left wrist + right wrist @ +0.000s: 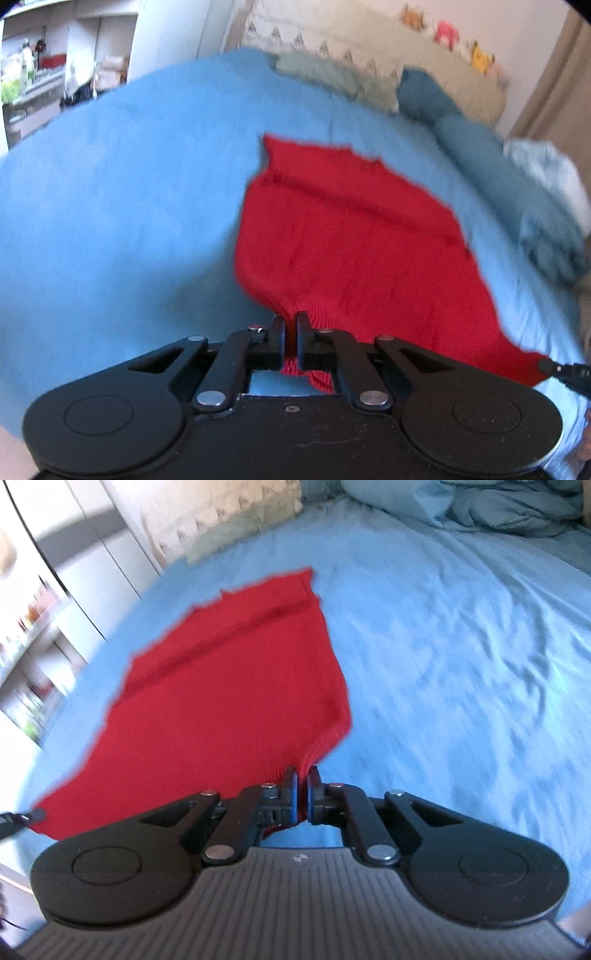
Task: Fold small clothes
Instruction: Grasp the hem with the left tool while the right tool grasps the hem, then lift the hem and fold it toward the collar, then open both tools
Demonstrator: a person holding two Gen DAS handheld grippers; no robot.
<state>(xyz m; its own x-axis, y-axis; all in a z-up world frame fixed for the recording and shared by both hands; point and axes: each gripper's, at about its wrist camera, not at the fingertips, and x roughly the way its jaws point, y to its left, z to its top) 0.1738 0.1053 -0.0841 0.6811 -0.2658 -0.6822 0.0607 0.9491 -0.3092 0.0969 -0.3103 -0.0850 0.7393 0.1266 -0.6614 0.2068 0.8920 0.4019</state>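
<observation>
Shelves (33, 70) at far left, holding blurred bottles and small items, too smeared to name. On the blue bed sheet (110, 206), a red knitted garment (343, 240), ribbed along the near hem, spread flat further off and raised at its near edge. Left gripper (290, 328) pinching one near corner of the hem. Right gripper (303, 786) pinching the other corner, blue pads tight on the knit. Pillows (424, 96) and crumpled bedding (517, 509) beyond.

Black hand-held gripper (290, 328), silver rivets
</observation>
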